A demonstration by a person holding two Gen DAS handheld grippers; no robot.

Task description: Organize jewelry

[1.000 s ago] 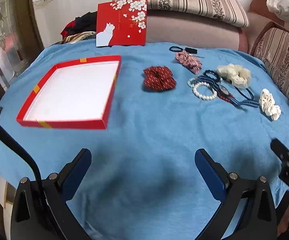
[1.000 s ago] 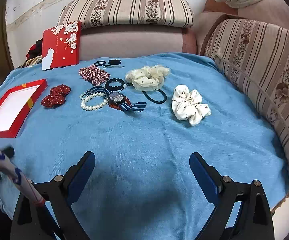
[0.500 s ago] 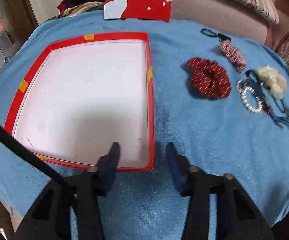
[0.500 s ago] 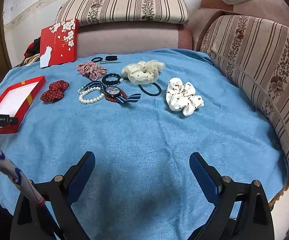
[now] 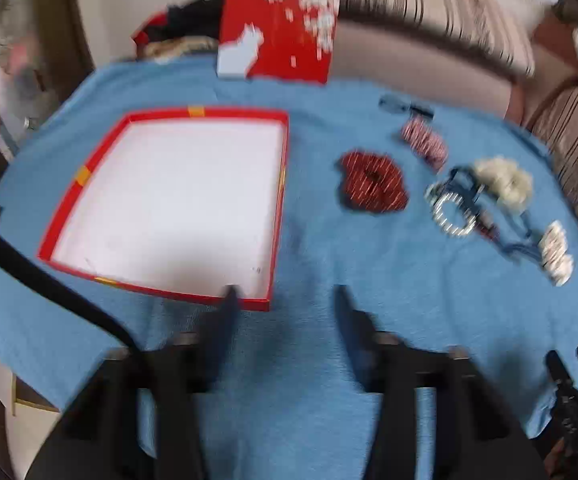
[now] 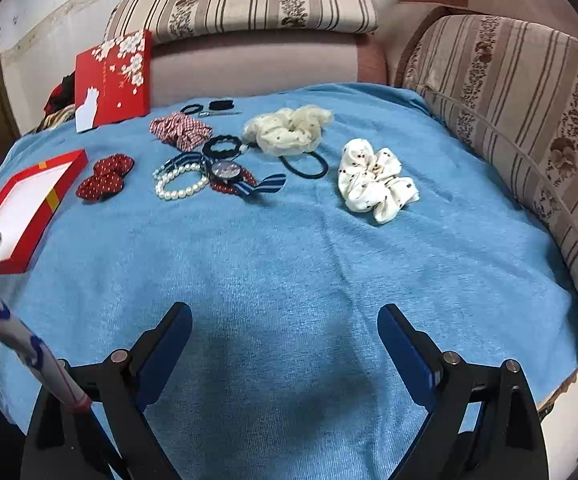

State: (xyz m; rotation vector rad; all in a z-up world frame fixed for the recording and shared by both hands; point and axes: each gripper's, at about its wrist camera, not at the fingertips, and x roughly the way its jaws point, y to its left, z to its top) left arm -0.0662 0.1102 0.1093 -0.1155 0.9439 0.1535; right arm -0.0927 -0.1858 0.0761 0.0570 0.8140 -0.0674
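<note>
A shallow red box with a white bottom [image 5: 281, 216] lies on the blue cloth; it also shows at the far left of the right wrist view [image 6: 59, 196]. My left gripper [image 5: 285, 300] is open and empty, just in front of the box's near right corner; the view is blurred. To the right lie a dark red scrunchie [image 5: 373, 182], a pearl bracelet [image 5: 451, 216] and other hair ties. My right gripper [image 6: 285, 324] is open and empty over bare cloth, well short of the pearl bracelet [image 6: 181, 184], watch [image 6: 227, 170] and white dotted scrunchie [image 6: 373, 184].
The red box lid with white flowers [image 6: 113, 78] leans against the sofa at the back. A cream scrunchie [image 6: 287, 130], a checked scrunchie [image 6: 181, 130] and black hair ties [image 6: 305, 164] lie among the jewelry. Striped sofa cushions [image 6: 529, 120] border the cloth on the right.
My left gripper moved forward toward the red box, its jaws narrowed, then drew back a little and opened slightly. The right gripper barely moved.
</note>
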